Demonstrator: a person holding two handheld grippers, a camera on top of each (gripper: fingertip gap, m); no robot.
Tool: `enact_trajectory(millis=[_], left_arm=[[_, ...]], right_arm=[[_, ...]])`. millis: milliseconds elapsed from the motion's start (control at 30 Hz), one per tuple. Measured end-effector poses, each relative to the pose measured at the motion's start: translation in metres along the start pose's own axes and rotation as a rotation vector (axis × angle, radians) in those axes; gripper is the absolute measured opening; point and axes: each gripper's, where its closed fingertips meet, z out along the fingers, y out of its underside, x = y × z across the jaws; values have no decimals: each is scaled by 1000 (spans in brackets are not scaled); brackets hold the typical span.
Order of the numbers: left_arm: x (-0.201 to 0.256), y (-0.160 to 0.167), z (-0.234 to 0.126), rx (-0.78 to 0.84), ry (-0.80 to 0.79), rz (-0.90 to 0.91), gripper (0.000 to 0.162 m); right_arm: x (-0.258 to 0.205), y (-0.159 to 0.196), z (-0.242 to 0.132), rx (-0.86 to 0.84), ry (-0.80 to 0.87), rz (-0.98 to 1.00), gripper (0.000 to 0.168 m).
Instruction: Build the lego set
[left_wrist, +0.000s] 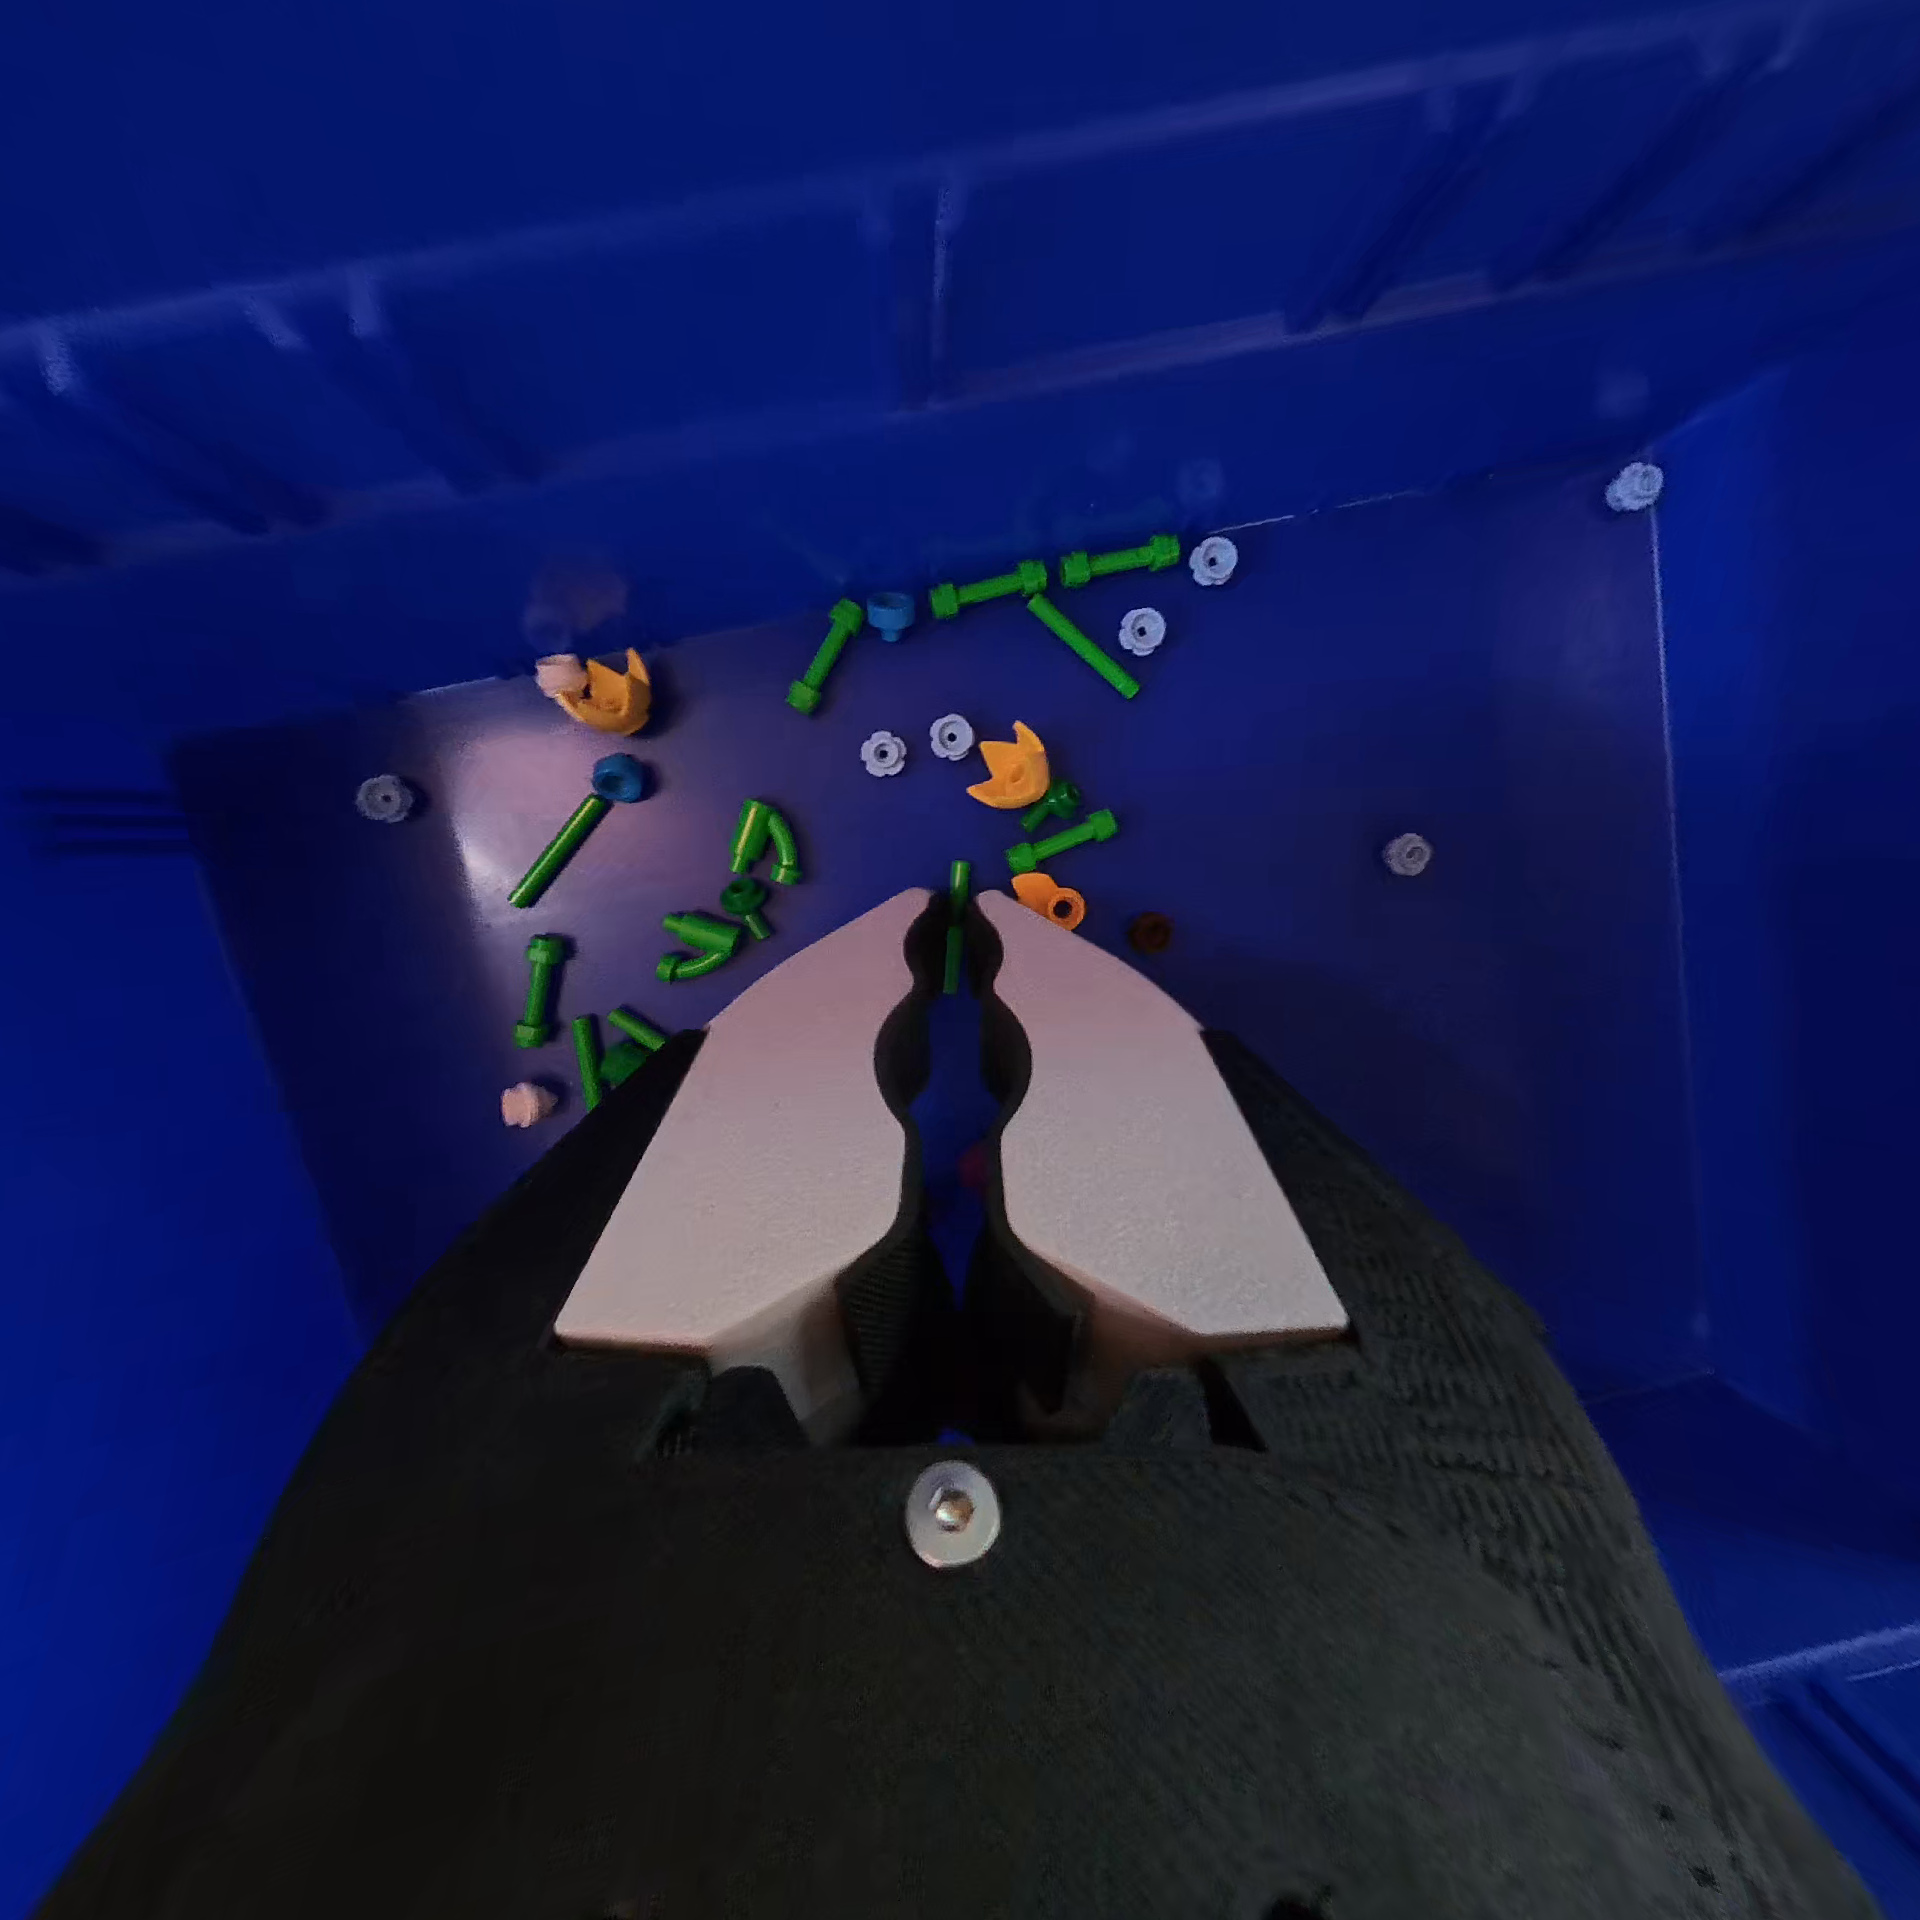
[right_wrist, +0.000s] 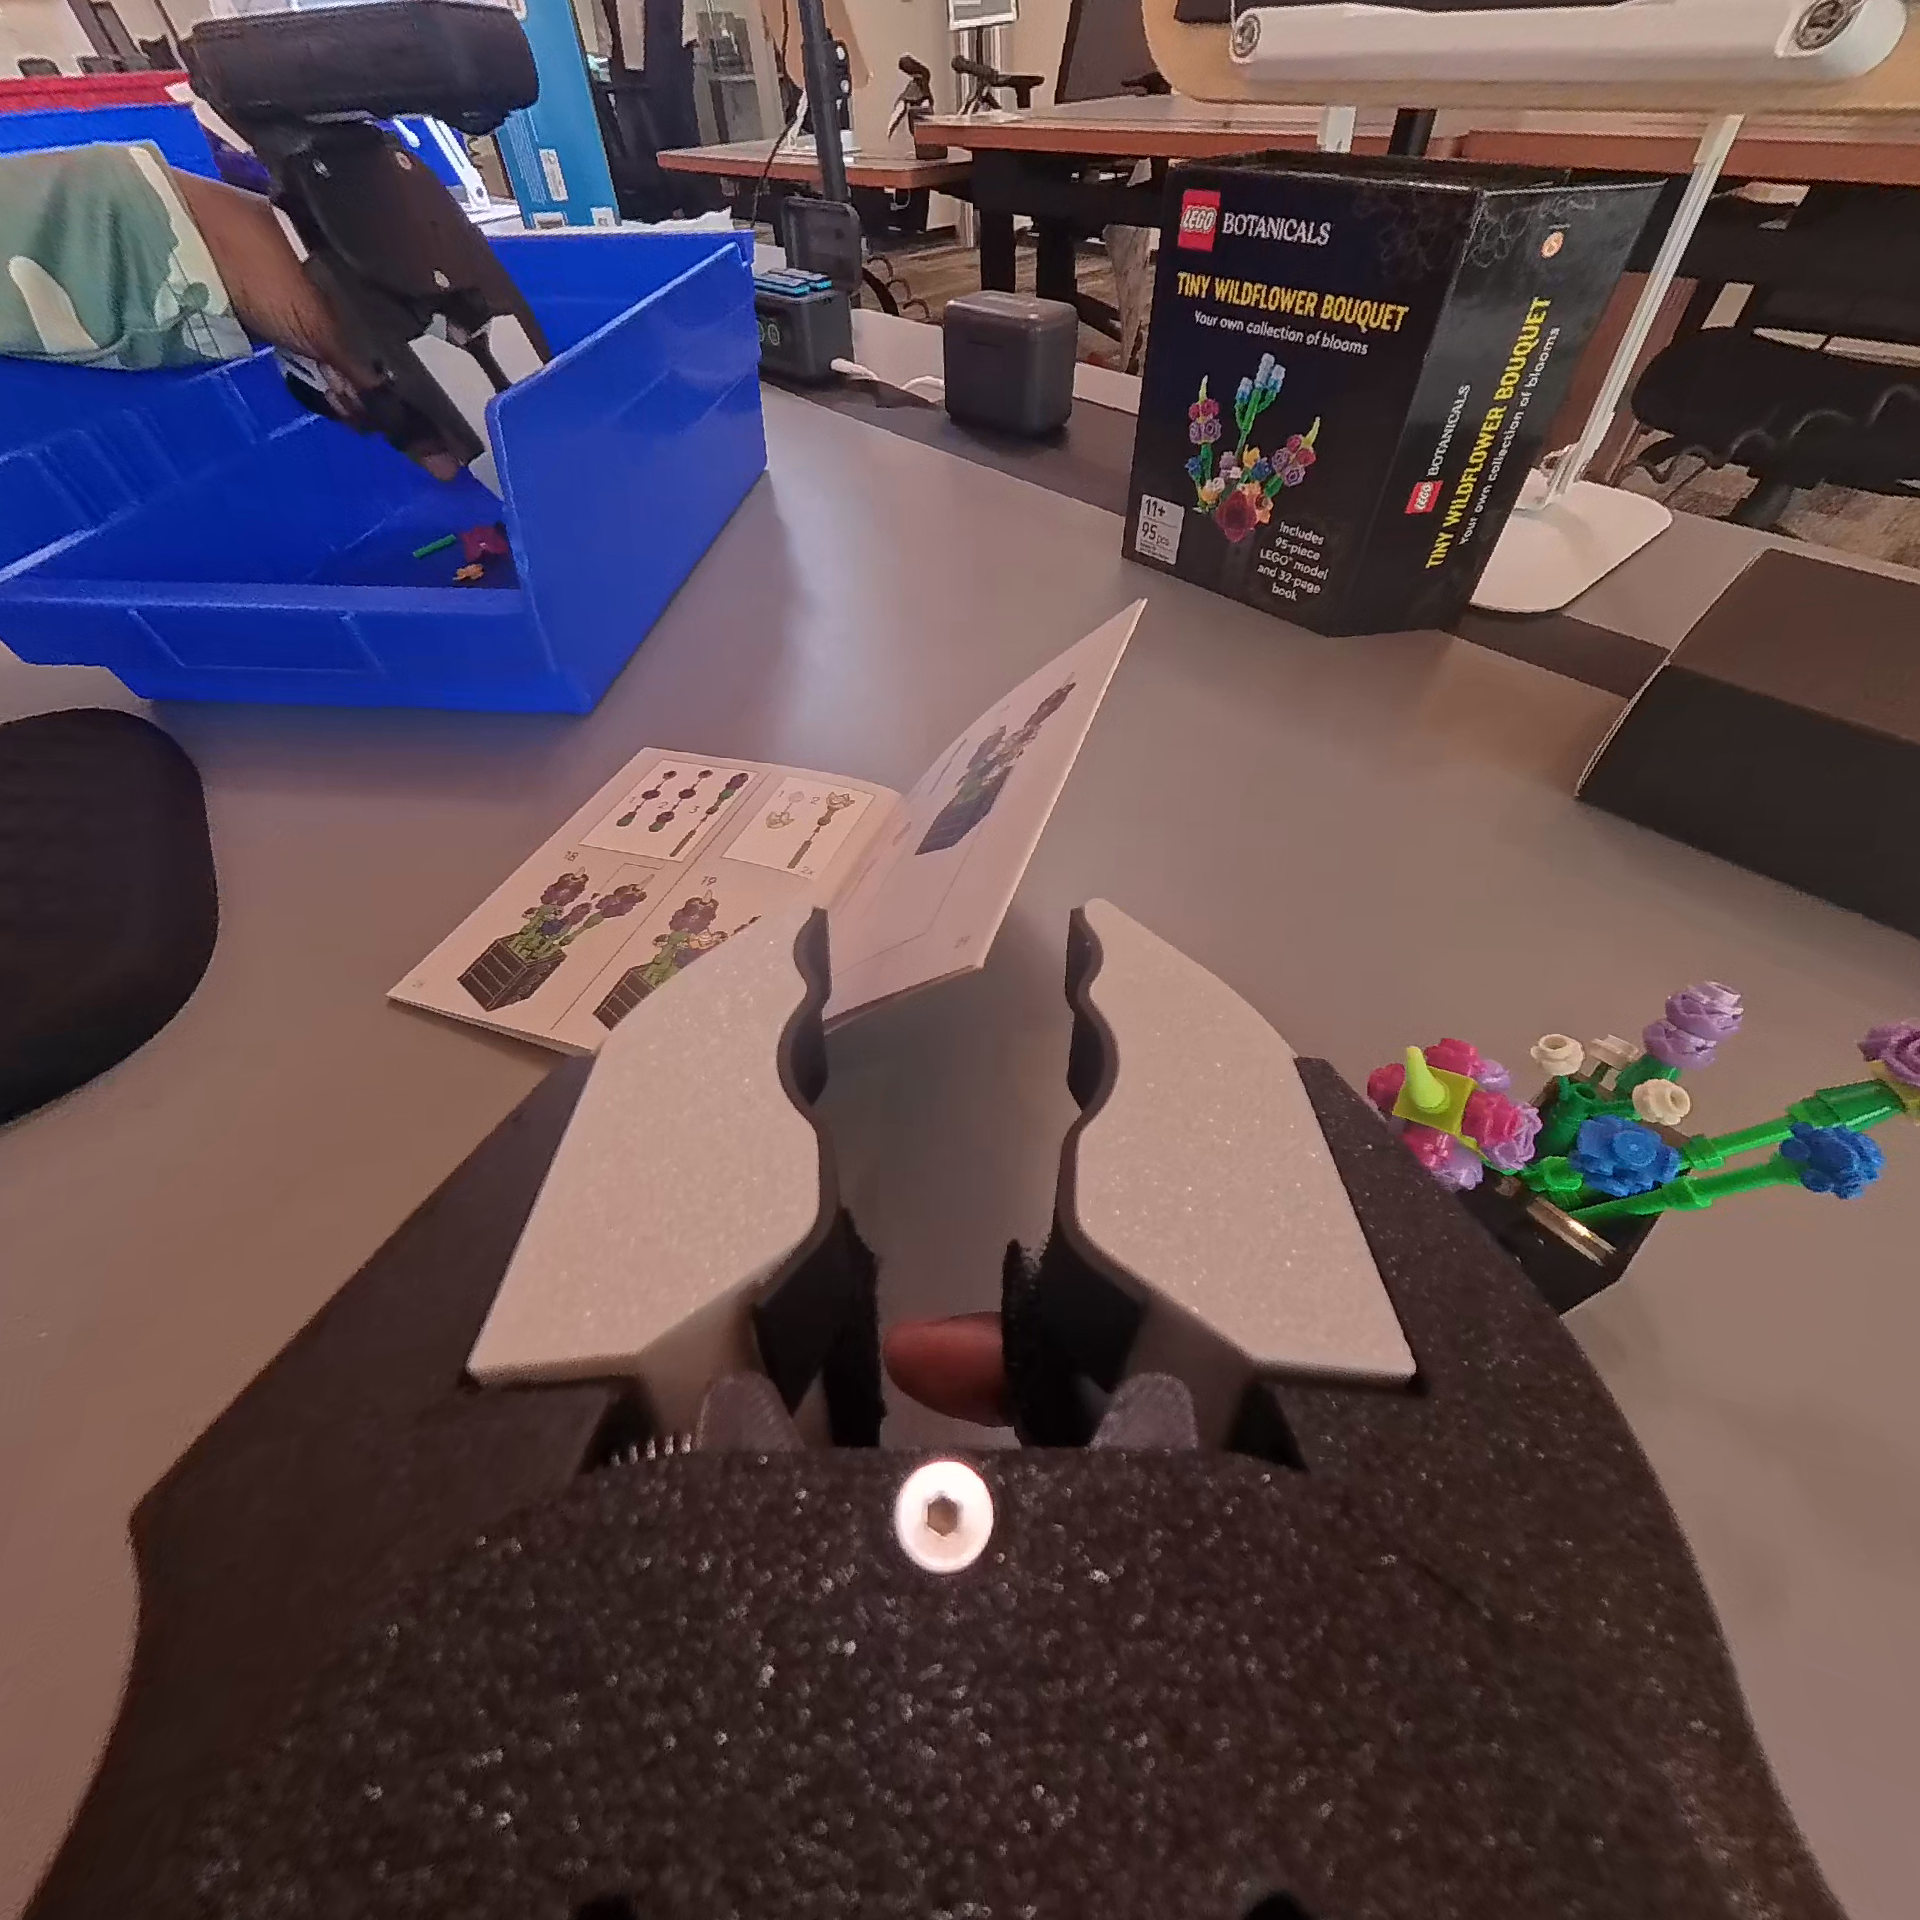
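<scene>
The right tool hovers over the grey surface with its two pale fingers set apart and nothing between them. Just beyond its tips lies an open instruction booklet, one page standing up. Beyond the booklet to the left sits a blue bin, where the left tool reaches down inside, near a few small pieces on the bin floor. Beyond the booklet to the right stands a black set box. Right of the booklet, beside the right tool, lies the part-built flower bouquet.
</scene>
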Motion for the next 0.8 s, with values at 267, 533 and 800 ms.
enact_trajectory(millis=[267, 533, 800], left_arm=[[23, -7, 2, 32, 93, -2, 4], [37, -9, 0, 38, 48, 109, 10], [43, -11, 1, 61, 58, 164, 11]], right_arm=[[2, -1, -1, 11, -2, 19, 44], [5, -6, -5, 61, -24, 86, 45], [-11, -17, -8, 131, -152, 112, 48]])
